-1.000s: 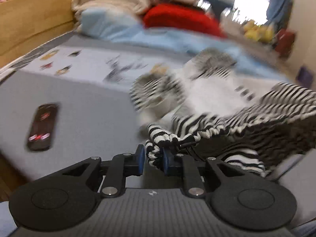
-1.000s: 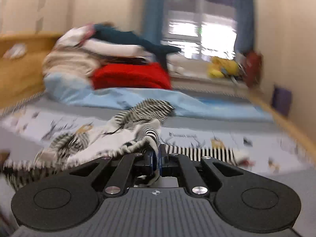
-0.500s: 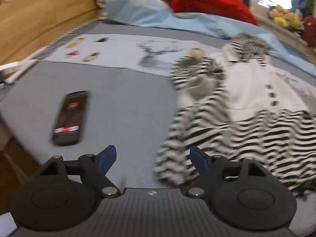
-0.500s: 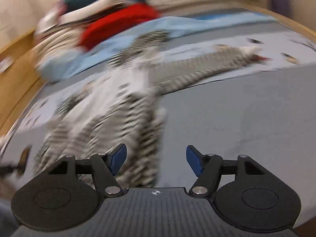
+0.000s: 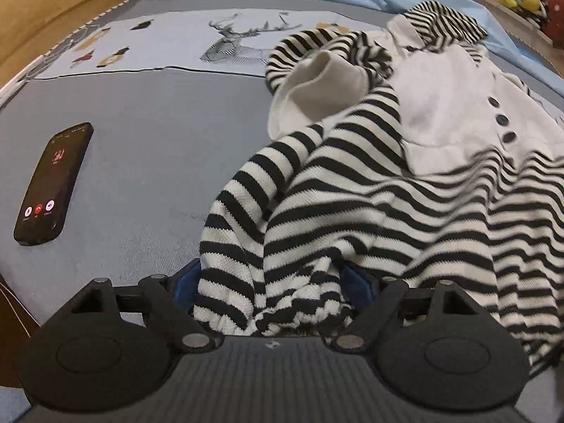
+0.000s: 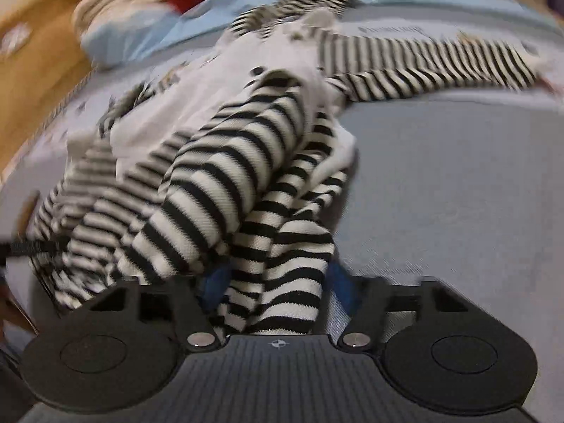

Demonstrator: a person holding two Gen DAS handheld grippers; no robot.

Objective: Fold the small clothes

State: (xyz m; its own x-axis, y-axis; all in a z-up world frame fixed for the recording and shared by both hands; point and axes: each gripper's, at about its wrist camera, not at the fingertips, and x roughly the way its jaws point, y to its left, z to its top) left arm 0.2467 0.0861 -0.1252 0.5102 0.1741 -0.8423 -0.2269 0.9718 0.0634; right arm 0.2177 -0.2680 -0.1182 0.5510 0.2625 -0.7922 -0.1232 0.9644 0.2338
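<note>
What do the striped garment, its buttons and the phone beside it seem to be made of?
Striped garment: soft knit, likely cotton; ribbed weave shows, matte, drapes in folds. Its white panel looks like smoother cloth. Buttons: dark, slightly glossy, probably plastic. Phone: glossy glass front with a lit screen; its casing material cannot be told.

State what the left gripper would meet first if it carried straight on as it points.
Most likely the striped garment: its bunched hem lies between the left gripper's open jaws, with the grey bedcover beneath.
</note>
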